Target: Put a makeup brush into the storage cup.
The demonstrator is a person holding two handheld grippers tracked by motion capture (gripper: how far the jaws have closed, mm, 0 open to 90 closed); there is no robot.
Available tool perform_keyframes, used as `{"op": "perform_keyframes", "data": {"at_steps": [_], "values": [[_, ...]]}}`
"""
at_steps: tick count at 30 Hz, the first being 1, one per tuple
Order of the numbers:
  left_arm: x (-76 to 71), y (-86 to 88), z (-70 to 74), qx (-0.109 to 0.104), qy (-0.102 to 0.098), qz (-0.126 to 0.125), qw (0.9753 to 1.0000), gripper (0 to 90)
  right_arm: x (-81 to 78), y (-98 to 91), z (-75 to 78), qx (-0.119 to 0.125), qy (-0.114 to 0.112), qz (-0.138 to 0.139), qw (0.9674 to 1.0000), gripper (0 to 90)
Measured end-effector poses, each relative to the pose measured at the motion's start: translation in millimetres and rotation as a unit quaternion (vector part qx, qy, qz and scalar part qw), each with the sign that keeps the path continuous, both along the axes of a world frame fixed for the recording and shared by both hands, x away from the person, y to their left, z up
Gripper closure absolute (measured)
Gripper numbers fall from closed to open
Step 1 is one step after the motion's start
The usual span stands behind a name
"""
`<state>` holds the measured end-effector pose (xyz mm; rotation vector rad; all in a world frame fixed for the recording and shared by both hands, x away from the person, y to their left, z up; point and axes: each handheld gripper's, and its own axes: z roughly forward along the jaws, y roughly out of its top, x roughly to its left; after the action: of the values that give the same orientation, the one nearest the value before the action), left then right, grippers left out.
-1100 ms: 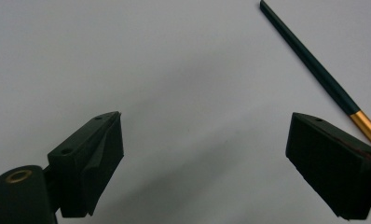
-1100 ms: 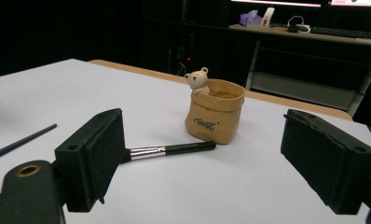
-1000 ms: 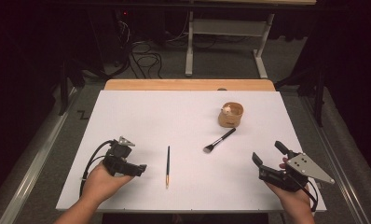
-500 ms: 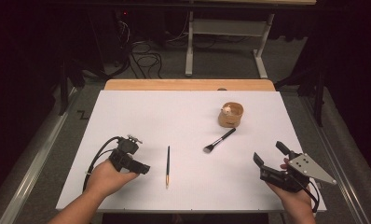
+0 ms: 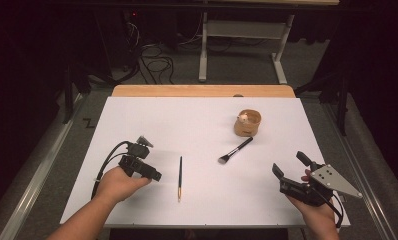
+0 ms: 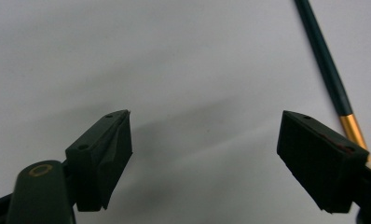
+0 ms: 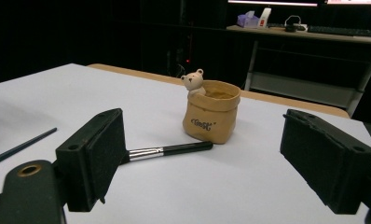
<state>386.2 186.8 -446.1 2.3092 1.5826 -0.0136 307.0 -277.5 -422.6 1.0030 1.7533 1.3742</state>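
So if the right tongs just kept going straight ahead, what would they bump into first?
Probably the black-handled makeup brush, which lies on the white table right in front of the open right tongs. Just behind it stands the little bear pot. Depth is hard to judge.

The white table (image 5: 202,145) is seen from above and in front. The thin brush (image 5: 180,177) is viewed closely along the left jaws; the tan pot (image 7: 211,116) is faced low, level.

Overhead light brightens the white table (image 5: 197,125), its surroundings dark; close views slightly soft.
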Motion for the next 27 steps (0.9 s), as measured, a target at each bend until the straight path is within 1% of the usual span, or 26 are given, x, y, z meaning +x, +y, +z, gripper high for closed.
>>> {"op": "perform_keyframes", "data": {"at_steps": [2, 5, 10, 13, 15, 23, 27], "values": [[0.9, -4.0, -1.0, -0.001, 0.005, -0.004, 1.0000, 19.5, 0.2, 0.7, -0.5, 0.001, 0.000, 0.000, 1.0000, 14.7], [1.7, -10.3, -2.9, -0.004, 0.007, -0.006, 0.9999, 19.6, -0.2, 1.7, -0.5, 0.001, 0.002, 0.000, 1.0000, 14.9], [1.6, -22.8, -5.1, -0.009, 0.002, -0.013, 0.9999, 19.2, -0.1, 1.6, -1.8, 0.000, 0.003, 0.000, 1.0000, 15.0], [2.2, -28.2, -6.3, -0.013, 0.005, -0.016, 0.9998, 19.2, -0.4, 2.1, -2.3, -0.001, 0.005, -0.001, 1.0000, 15.1], [2.7, -32.3, -7.4, -0.010, 0.004, -0.022, 0.9997, 19.5, 0.0, 2.5, -2.6, -0.002, 0.005, 0.001, 1.0000, 15.1], [4.1, -48.8, -7.9, -0.013, -0.001, -0.024, 0.9996, 19.5, 0.5, 2.7, -3.7, -0.003, 0.007, 0.000, 1.0000, 15.1], [6.0, -57.1, -9.3, -0.018, -0.001, -0.021, 0.9996, 21.4, 0.2, 2.3, -3.9, -0.004, 0.007, -0.001, 1.0000, 15.1]]}}
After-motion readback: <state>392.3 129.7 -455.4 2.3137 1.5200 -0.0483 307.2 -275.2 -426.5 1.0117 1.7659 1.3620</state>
